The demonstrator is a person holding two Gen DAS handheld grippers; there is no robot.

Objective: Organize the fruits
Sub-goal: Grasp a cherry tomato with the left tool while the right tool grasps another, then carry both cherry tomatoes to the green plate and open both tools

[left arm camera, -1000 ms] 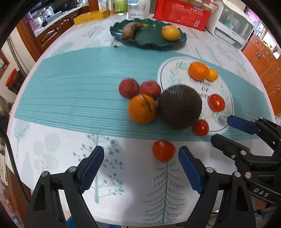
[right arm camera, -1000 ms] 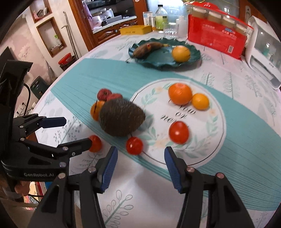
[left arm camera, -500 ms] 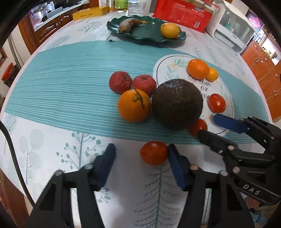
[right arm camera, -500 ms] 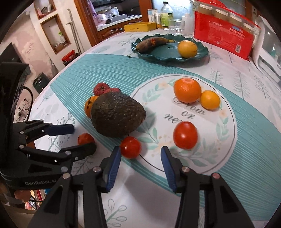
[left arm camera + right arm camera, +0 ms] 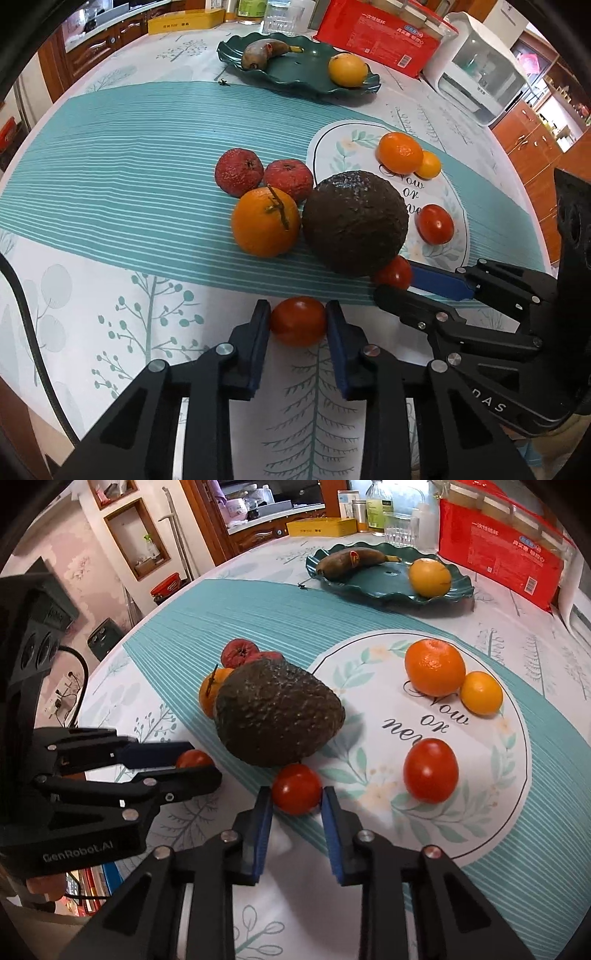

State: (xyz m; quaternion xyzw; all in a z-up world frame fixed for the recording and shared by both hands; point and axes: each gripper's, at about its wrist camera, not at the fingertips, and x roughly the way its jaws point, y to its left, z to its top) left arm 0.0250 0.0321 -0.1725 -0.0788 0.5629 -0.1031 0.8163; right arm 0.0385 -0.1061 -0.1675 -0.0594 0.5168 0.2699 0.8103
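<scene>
Red tomatoes (image 5: 298, 321), teal-striped tablecloth (image 5: 110, 177), dark-green plate (image 5: 295, 79).

"GenRobot.AI" stands on the left gripper (image 5: 192, 766), "DAS" on the right gripper (image 5: 397, 282), and "Now or" on the tablecloth (image 5: 369, 716).

The tomatoes (image 5: 430, 770) are smooth and glossy, catching the light; the avocado (image 5: 279, 710) is dark, pebbly and rough. Two red fruits (image 5: 239, 171) look wrinkled and matt. The bench cloth (image 5: 110, 155) reads as smooth printed oilcloth (faint sheen). Each claw (image 5: 298, 322) is matt black plastic with blue pads (image 5: 263, 339) and shiny metal rivets. The green plate (image 5: 458, 587) is glossy.
</scene>
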